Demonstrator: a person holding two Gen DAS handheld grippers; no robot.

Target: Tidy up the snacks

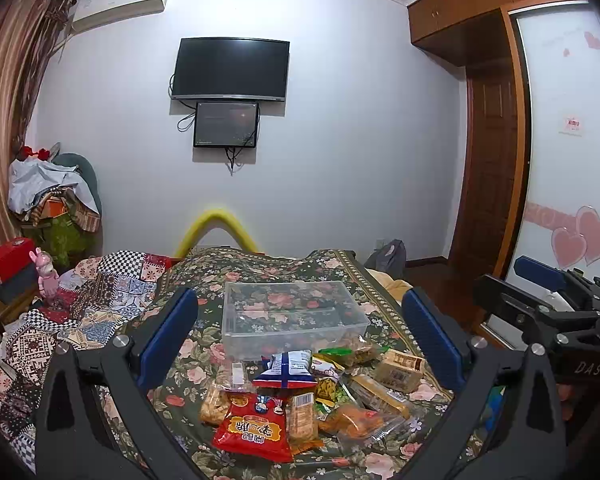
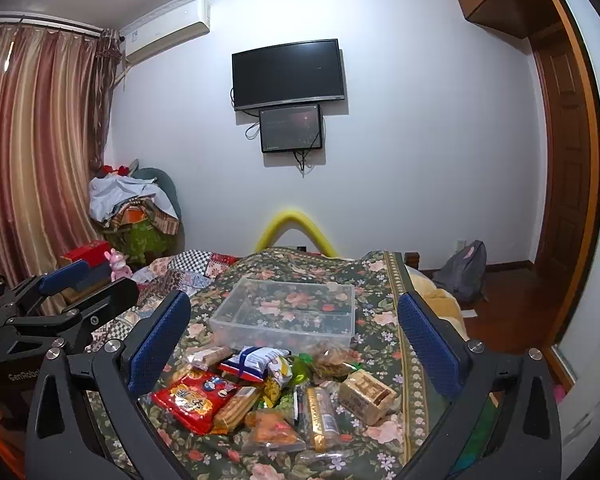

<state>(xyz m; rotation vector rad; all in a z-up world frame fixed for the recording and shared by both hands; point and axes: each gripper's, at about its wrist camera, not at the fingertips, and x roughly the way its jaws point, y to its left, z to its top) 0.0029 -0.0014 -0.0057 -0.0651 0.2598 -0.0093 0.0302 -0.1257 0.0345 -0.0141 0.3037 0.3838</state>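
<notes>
- The left gripper (image 1: 300,344) hangs above the floral bedspread (image 1: 284,268), blue pads spread wide, holding nothing.
- The right gripper (image 2: 296,344) is likewise wide open and empty.
- A clear rectangular plastic box (image 1: 292,316) sits at 12 o'clock on the bed.
- Just nearer, at 6 o'clock, lies a heap of snack packets (image 1: 312,396), a red crinkly bag (image 1: 252,428) foremost and a blue-and-white pouch (image 2: 254,362) nearest the box.

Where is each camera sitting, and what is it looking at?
Left wrist: sits on the left tongs, facing the snack pile, clear box and TV; the right tongs show at its right edge.
Right wrist: sits on the right tongs, facing likewise; left tongs show at its left.
Shared: snacks, box, TV.
</notes>
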